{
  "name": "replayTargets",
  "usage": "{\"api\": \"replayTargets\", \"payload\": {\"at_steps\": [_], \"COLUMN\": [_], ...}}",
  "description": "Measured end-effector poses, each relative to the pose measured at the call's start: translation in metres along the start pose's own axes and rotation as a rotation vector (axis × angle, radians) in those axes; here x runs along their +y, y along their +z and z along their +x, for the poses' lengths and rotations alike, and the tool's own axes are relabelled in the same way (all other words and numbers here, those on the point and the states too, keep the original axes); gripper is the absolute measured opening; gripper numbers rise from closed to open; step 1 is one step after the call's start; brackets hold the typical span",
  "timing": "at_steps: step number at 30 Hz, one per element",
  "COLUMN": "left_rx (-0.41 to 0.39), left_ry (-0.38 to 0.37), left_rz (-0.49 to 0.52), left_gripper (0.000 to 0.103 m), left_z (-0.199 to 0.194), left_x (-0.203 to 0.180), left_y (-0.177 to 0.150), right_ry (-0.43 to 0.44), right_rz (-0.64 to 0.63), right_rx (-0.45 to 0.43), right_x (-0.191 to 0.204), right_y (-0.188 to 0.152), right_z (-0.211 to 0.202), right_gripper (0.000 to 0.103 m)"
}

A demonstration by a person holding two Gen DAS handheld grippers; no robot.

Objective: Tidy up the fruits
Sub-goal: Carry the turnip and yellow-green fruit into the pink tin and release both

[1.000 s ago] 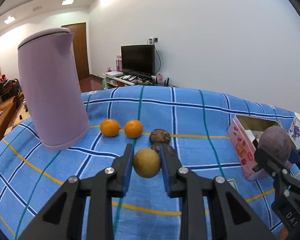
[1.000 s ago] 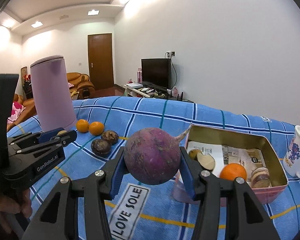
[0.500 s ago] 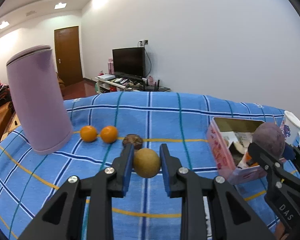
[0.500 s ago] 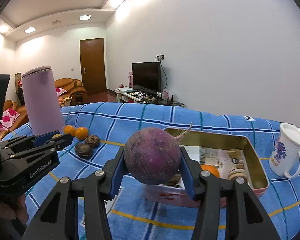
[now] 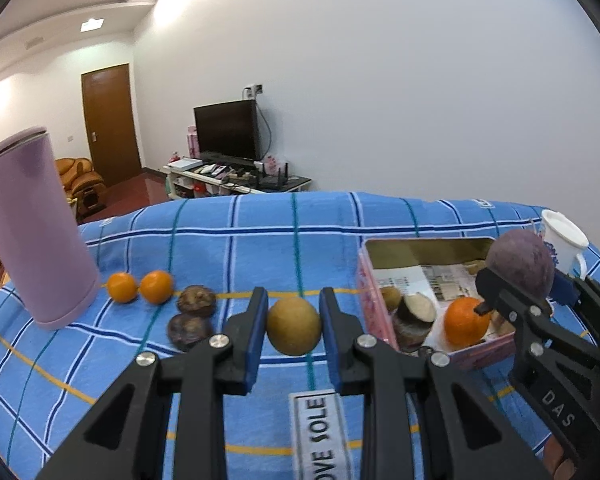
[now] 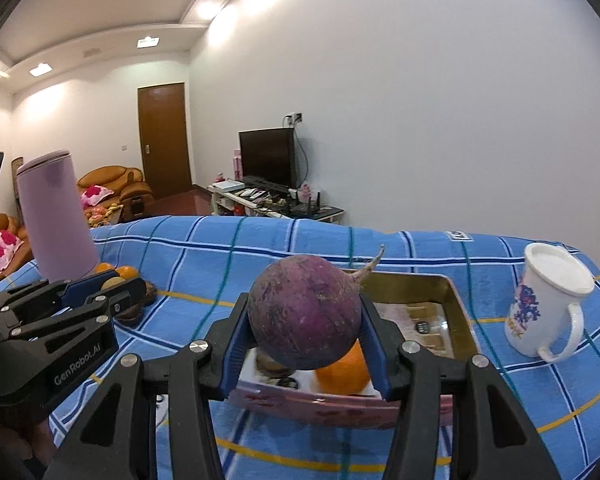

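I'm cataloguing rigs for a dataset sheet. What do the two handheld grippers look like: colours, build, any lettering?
Both are matte black plastic frames with triangular cut-outs and silver screw heads. Each finger carries a blue pad on its inner face. The left gripper reads "GenRobot.AI" on its side in the right wrist view; the right gripper shows "DAS" in the left wrist view. No cables or sleeves show.

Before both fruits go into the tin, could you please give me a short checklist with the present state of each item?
1. Right hand-held gripper shut on the purple turnip: ok.
2. Left hand-held gripper shut on the yellow-brown fruit: ok.
3. Turnip over the tin: ok, over its near end.
4. Free room below the turnip: not ok, an orange lies there.
5. Yellow-brown fruit over the tin: not ok, it is left of the rim.
6. Mug apart from the tin: ok.
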State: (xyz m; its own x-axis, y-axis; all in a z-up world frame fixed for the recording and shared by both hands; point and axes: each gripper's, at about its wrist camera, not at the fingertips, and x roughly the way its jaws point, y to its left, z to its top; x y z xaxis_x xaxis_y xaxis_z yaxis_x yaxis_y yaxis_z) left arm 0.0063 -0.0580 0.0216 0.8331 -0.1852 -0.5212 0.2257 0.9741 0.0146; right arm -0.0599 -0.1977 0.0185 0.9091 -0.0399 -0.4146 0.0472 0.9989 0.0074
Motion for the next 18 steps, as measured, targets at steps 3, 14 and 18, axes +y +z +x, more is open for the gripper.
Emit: {"api": "replayTargets", "payload": {"at_steps": [3,14,18], "left_rx": [0.002,-0.007,-0.004], "left_ry": [-0.009,-0.052,-0.071], "left_rz": [0.008,0.040,0.047], "left_gripper": [0.028,0.028,0.028], "left_z": [0.003,0.014,0.019], "left_x": [-0.009,-0.040,-0.050], "left_y": [0.002,0.014,0.017], "right_ry": [-0.019,-0.103,-0.115], "right_rz": [0.008,0.044,0.085], "right_rx": [-0.005,-0.019,-0.012], "right_x": [-0.010,-0.044,-0.059], "right_y": [0.002,0.010,0.012], "right_z": [0.000,0.003,0.006], "right_gripper": [0.053,0.053,0.053]}}
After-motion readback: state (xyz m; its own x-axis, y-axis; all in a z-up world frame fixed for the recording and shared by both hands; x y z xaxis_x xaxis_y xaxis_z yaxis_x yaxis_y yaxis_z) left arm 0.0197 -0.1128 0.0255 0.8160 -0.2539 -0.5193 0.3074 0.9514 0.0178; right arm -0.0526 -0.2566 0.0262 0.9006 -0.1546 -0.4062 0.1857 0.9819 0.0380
